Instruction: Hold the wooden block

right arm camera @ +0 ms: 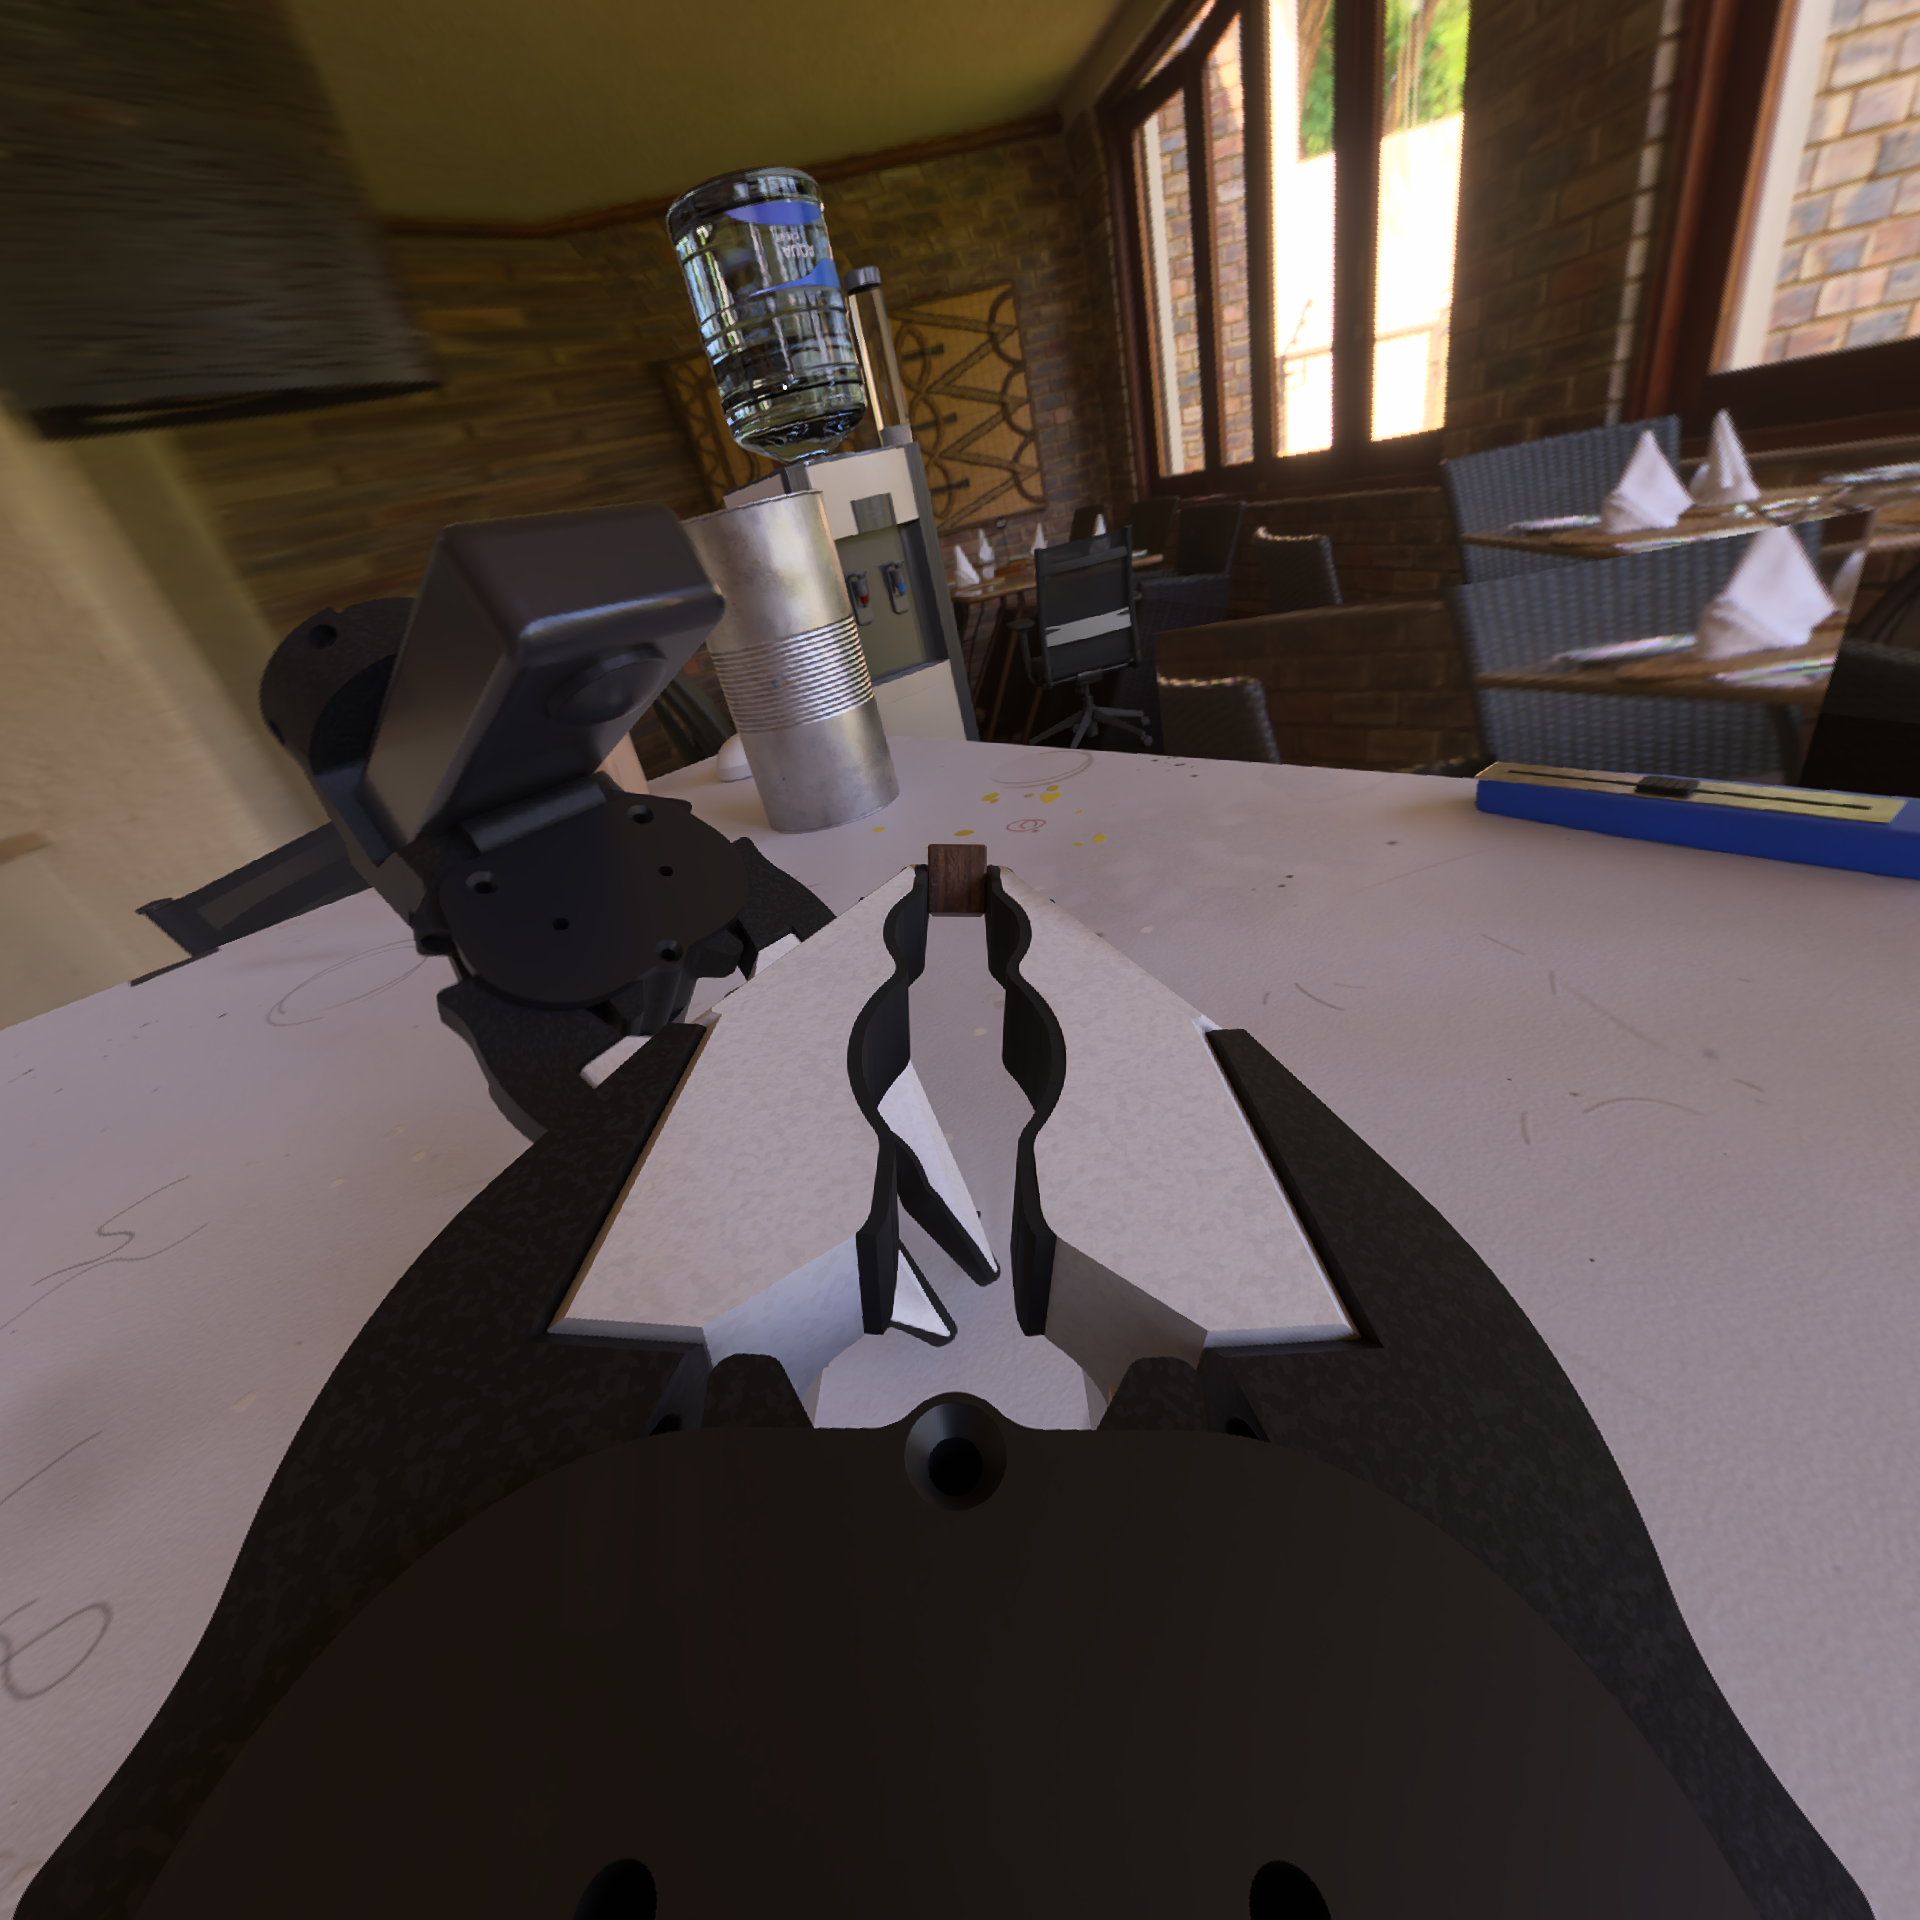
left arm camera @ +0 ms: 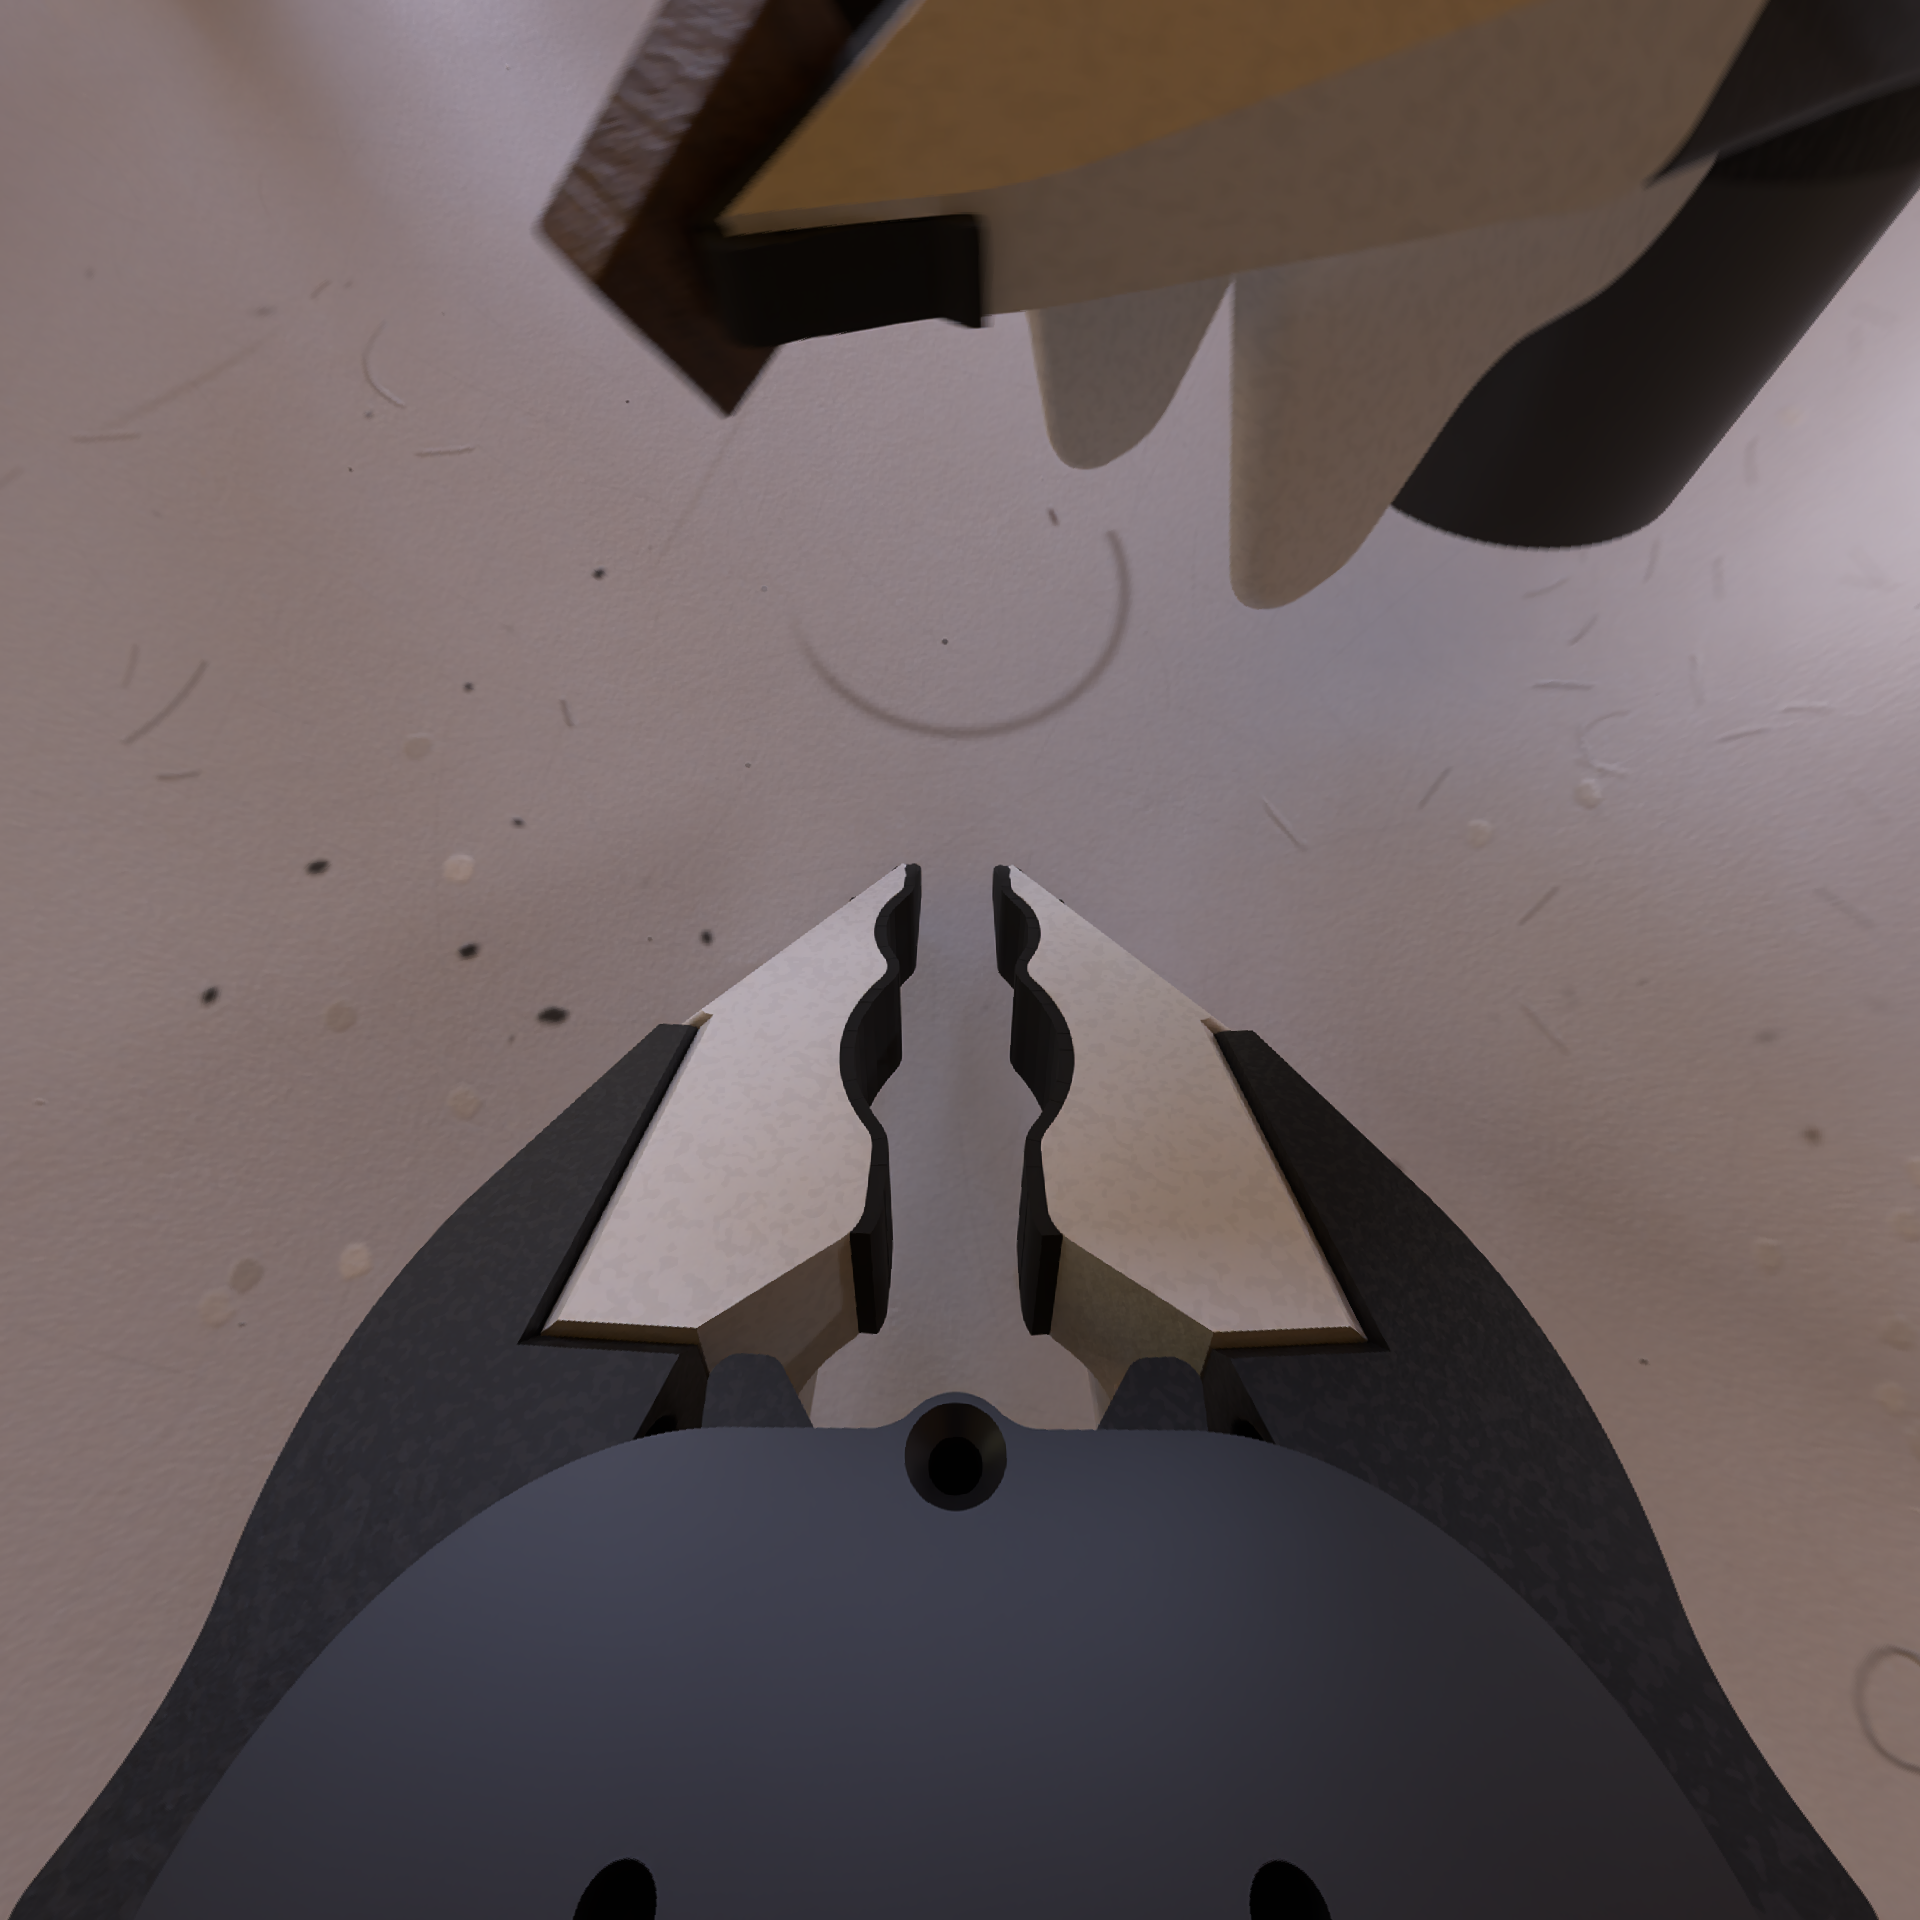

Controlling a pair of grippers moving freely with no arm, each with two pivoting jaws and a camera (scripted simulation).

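The wooden block [right arm camera: 957,878] is small, dark brown and clamped between the tips of my right gripper [right arm camera: 957,896], which holds it above the white table [right arm camera: 1455,1143]. In the left wrist view the block [left arm camera: 634,177] shows at the top, pinched by the right gripper's black pads [left arm camera: 842,281]. My left gripper [left arm camera: 957,873] points down at the table [left arm camera: 416,623] below and near the block. Its jaws stand a narrow gap apart with nothing between them. The left gripper's dark body [right arm camera: 582,831] sits to the left of my right fingers.
A metal can [right arm camera: 800,665] stands on the table at the back, left of centre. A blue flat tool [right arm camera: 1704,810] lies at the far right edge. A water dispenser [right arm camera: 769,312], chairs and set tables stand beyond the table.
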